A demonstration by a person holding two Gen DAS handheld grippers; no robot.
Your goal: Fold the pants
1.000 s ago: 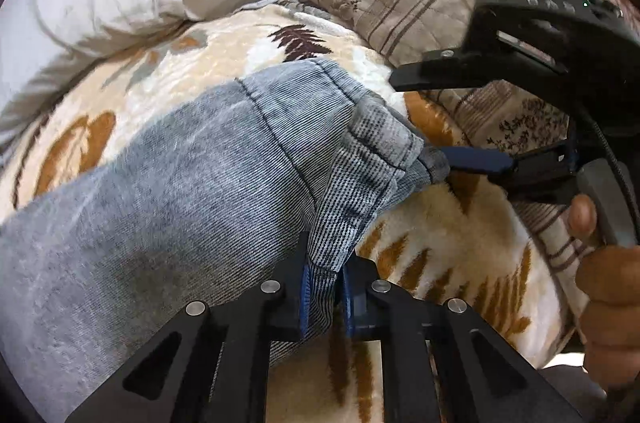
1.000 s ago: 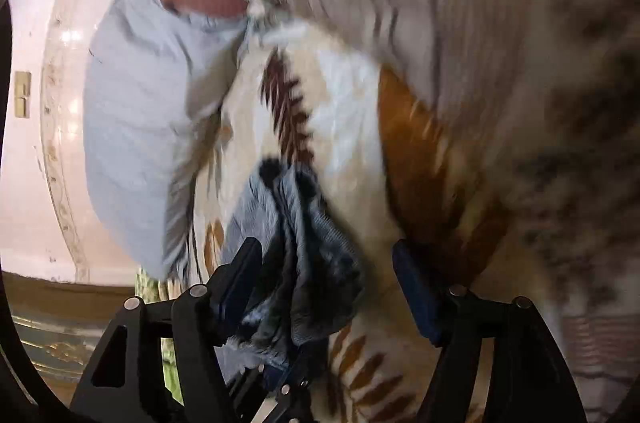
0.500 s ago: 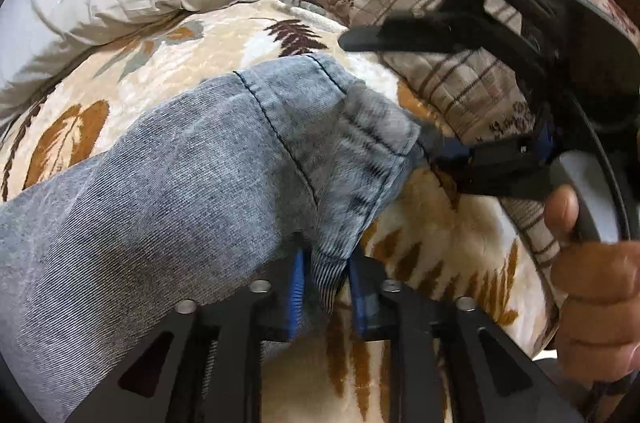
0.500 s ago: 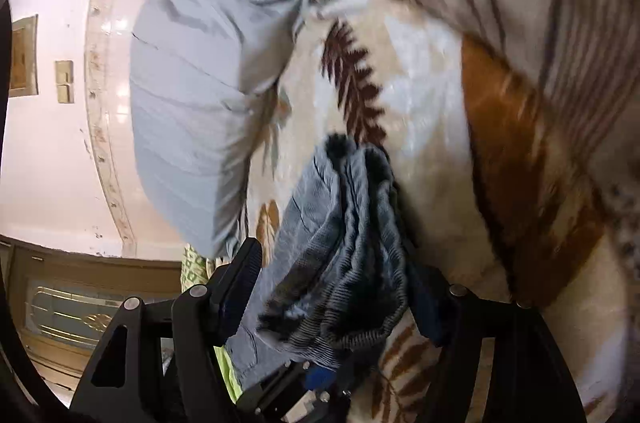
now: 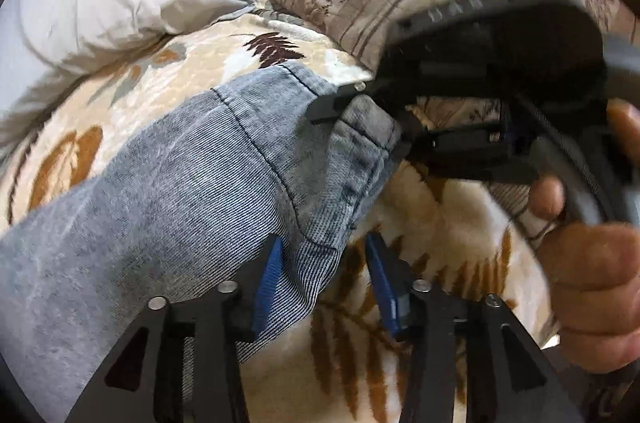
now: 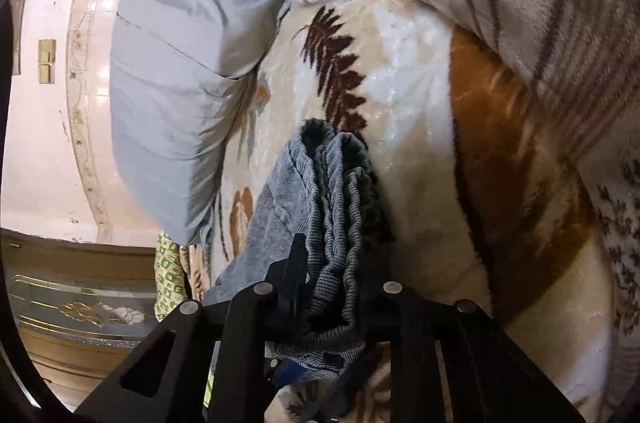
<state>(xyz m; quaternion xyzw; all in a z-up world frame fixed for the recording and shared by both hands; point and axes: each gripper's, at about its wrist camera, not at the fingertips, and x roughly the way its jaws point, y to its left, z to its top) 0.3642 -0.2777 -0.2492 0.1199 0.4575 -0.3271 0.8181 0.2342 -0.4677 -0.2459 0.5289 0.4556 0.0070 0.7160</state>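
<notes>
Bed surface: cream fleece blanket with brown leaf print (image 5: 420,363), carrying faded blue-grey denim pants (image 5: 168,207). Left tool (image 5: 324,283) opening, hem loose between pads. Right tool (image 6: 332,287) closing on bunched hem; grip every layer before folding.

The left gripper (image 5: 326,273) has black angular arms with silver screws and blue pads (image 5: 267,287). The right gripper (image 6: 332,287) is matching black (a green light glows on its body), trailing a dark cable.
</notes>
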